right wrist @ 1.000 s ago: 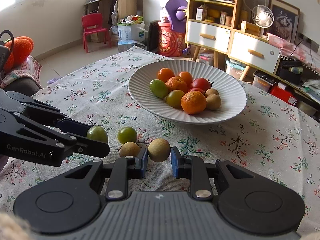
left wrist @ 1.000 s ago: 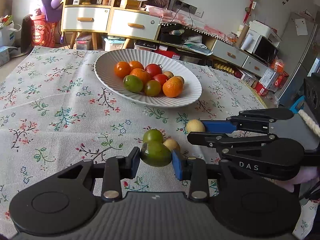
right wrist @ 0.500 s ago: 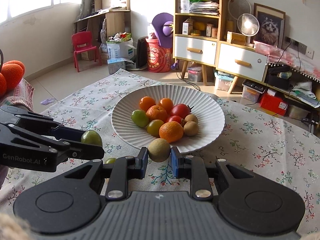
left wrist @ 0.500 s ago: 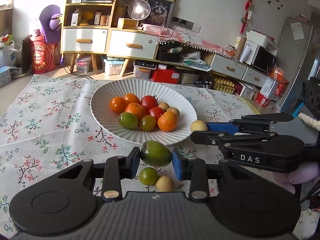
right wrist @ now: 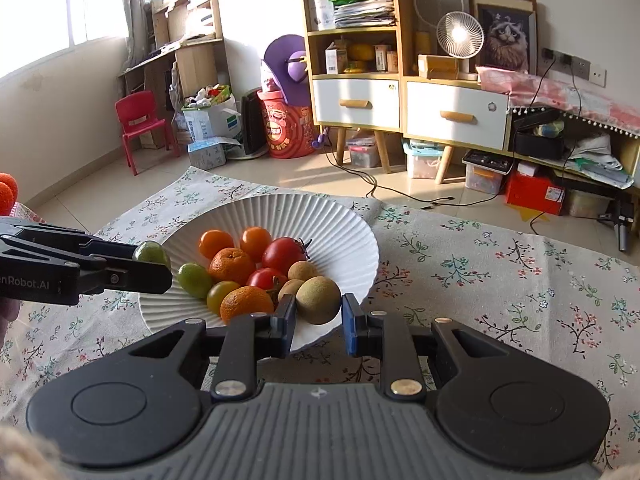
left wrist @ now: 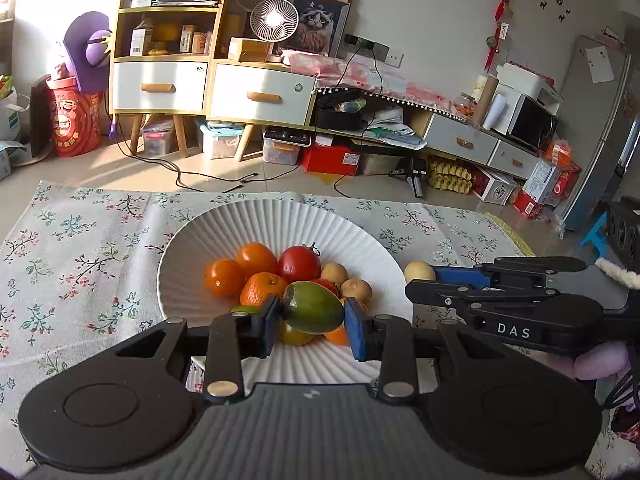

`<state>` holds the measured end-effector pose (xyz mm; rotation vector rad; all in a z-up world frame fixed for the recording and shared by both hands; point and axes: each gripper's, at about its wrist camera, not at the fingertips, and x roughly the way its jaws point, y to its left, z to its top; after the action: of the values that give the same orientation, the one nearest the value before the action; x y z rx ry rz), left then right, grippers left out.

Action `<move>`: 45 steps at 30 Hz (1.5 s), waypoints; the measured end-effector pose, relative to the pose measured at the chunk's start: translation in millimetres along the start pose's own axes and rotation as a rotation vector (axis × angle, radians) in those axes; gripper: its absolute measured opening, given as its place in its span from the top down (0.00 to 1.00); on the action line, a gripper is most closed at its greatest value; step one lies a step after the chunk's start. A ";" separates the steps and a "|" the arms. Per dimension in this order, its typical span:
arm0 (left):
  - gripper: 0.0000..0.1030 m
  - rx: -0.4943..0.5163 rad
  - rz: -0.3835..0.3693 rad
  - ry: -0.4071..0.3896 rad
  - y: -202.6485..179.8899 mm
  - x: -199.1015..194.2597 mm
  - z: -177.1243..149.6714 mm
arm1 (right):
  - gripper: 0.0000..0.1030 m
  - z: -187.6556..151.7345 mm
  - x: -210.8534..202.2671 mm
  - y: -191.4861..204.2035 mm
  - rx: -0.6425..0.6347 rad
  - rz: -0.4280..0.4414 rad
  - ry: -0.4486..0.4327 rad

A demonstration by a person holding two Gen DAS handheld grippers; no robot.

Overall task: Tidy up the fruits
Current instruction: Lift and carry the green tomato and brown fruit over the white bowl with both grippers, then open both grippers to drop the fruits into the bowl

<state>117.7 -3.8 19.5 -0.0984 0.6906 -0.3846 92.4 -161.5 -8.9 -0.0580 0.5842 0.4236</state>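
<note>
Floral cloth (left wrist: 80,248) fills the middle of both frames, with the white ribbed plate (left wrist: 188,264) at centre, its fruit pile (right wrist: 240,268) heaped mid-plate. Low in the left-wrist frame, the left gripper (left wrist: 310,320) is clamped on a green mango (left wrist: 312,312), hanging over the plate's near side. The right gripper (right wrist: 318,316) pinches a brown round fruit (right wrist: 319,305), seemingly above the near rim, though height is hard to read. Best to lower each into bare plate beside the pile, then part the fingers slowly so nothing rolls.

Sunlight is streaming through the left window (right wrist: 60,12) onto the tiled floor (right wrist: 280,168); far off, a white-drawered wooden cabinet (right wrist: 400,80) is standing against the wall.
</note>
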 end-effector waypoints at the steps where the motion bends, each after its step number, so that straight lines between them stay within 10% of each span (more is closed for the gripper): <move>1: 0.72 0.004 0.003 0.004 0.2 4.3 3.0 | 0.78 1.3 1.9 -1.7 0.001 0.002 -0.002; 37: 0.71 -0.025 0.052 0.071 27.2 85.8 44.6 | 0.76 19.5 56.6 -9.9 -0.026 0.094 -0.003; 45: 0.52 -0.007 0.072 0.040 26.1 74.8 42.4 | 0.66 19.2 49.1 -7.5 -0.029 0.091 -0.001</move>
<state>205.6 -9.4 1.5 -0.0724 0.7334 -0.3158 142.4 -146.8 -20.2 -0.0586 0.5818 0.5205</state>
